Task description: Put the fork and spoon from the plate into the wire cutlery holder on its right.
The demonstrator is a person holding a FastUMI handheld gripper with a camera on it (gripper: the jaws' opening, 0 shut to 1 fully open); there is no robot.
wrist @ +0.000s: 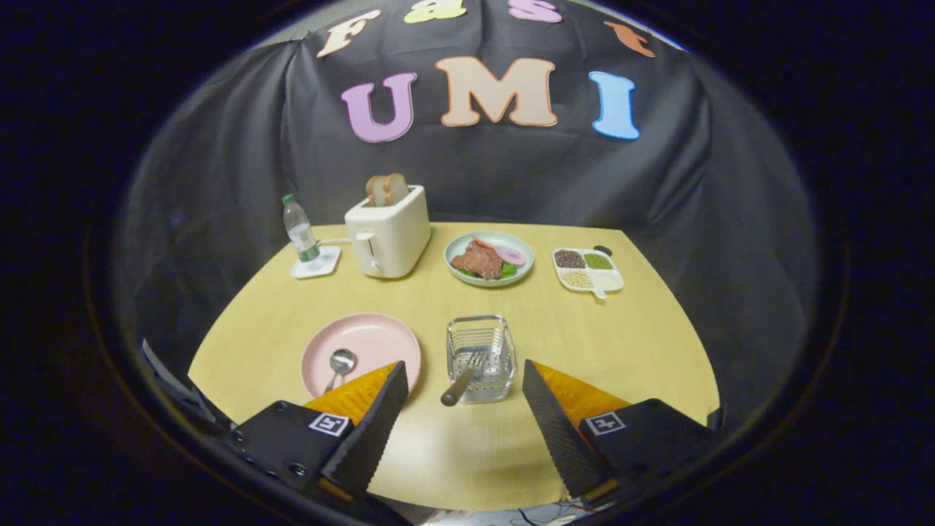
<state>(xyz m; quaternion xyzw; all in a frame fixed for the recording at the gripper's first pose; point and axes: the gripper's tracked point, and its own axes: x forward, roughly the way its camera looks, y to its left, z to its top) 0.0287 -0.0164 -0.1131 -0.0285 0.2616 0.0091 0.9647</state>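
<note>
Gripper view looks down across a yellow table [453, 453] toward the pink plate [380, 340], which sits lower left of centre in the frame. A spoon [340, 363] lies on the plate's near left part, bowl up toward the plate's middle and handle running down toward the left finger. Just right of the plate stands the wire cutlery holder [481, 358]; the fork [462, 381] is already in it, tines down inside the basket and its handle leaning out over the near rim toward the camera.

The gripper [464, 391] hangs above the near table with its fingers spread wide and nothing between them. The left fingertip overlaps the plate's near right edge in the picture; the right fingertip sits just right of the holder.

Farther back, across the upper middle of the frame, stand a water bottle [299, 230] on a white coaster [315, 263], a cream toaster [388, 232] with bread slices in its slot, a green plate of food [489, 258], and a divided tray [588, 270] of grains.
</note>
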